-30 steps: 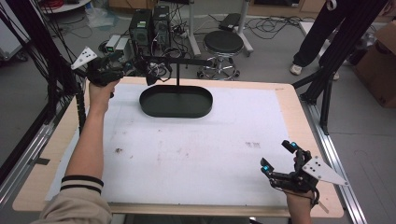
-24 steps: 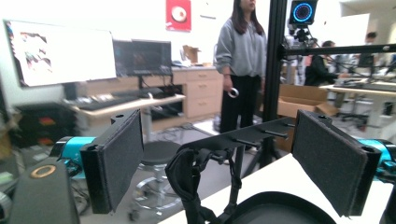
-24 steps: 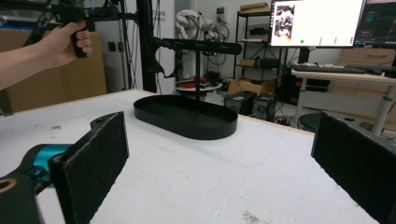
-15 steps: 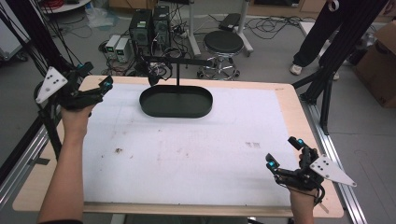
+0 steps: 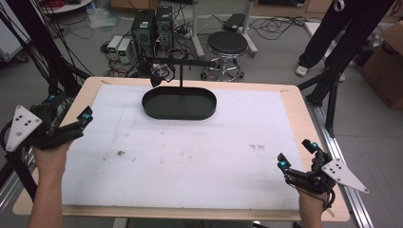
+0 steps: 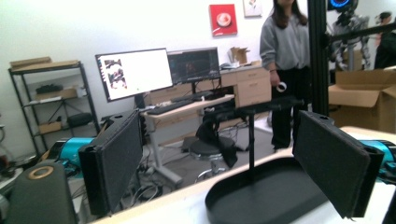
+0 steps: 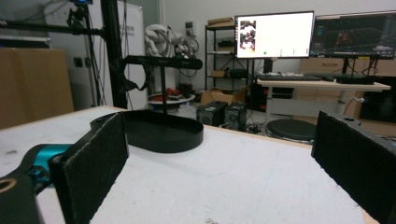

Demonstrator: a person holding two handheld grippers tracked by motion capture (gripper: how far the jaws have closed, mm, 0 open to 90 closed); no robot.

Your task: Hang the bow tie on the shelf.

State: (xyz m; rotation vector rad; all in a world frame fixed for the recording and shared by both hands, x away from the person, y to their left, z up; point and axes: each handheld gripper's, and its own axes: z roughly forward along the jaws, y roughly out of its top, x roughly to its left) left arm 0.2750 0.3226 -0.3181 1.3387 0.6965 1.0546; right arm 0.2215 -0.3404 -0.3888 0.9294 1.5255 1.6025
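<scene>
Black padded jaws of the left gripper (image 5: 71, 127) stand wide and empty, just opened further, at the table's (image 5: 294, 102) left edge; the right gripper (image 5: 299, 156), likewise spread and empty, rests near the front right corner. The black oval tray (image 5: 179, 103) with its upright stand (image 5: 180, 71) sits well apart at the far middle; a low, level reach could likely knock the stand's crossbar, since both hands point forward toward it.

Each hand carries a black gripper. The left gripper (image 5: 78, 124) has a pale grey three-cornered plate with small dark holes on top, and blue lights near the tips of its jaws. The right gripper (image 5: 298, 156) has the same grey plate, behind its jaws, and blue lights at the tips. In the gripper views the jaws are flat black pads with rough texture, on teal metal parts. The forearms are bare.
</scene>
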